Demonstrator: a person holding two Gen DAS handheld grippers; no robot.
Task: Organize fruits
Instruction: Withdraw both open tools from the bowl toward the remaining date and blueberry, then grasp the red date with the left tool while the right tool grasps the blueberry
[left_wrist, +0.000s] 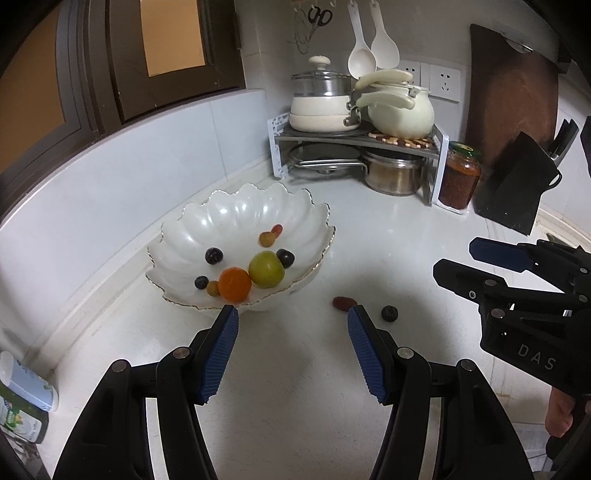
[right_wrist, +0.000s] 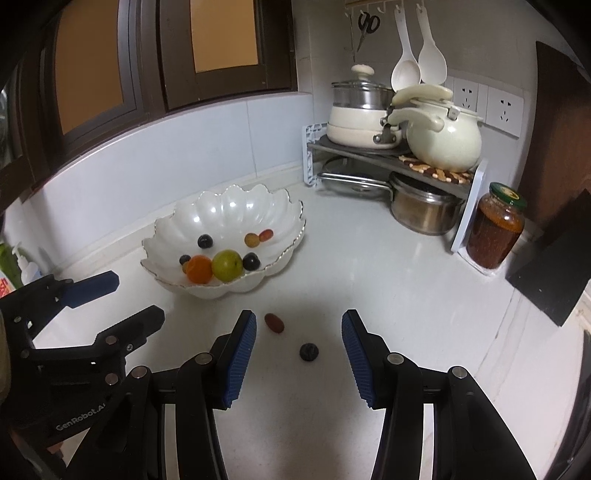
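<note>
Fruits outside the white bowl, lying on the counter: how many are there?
2. A reddish oval fruit lies nearer the white bowl; a dark round fruit lies right of it, nearer the camera. None seems hidden.

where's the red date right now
The red date lies on the counter in front of the bowl, just left of the dark grape, ahead of the right gripper.

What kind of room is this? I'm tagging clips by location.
Most likely a home kitchen: stacked pots on a corner rack, ladles hanging on the tiled wall, and a fruit bowl on a white countertop.
</note>
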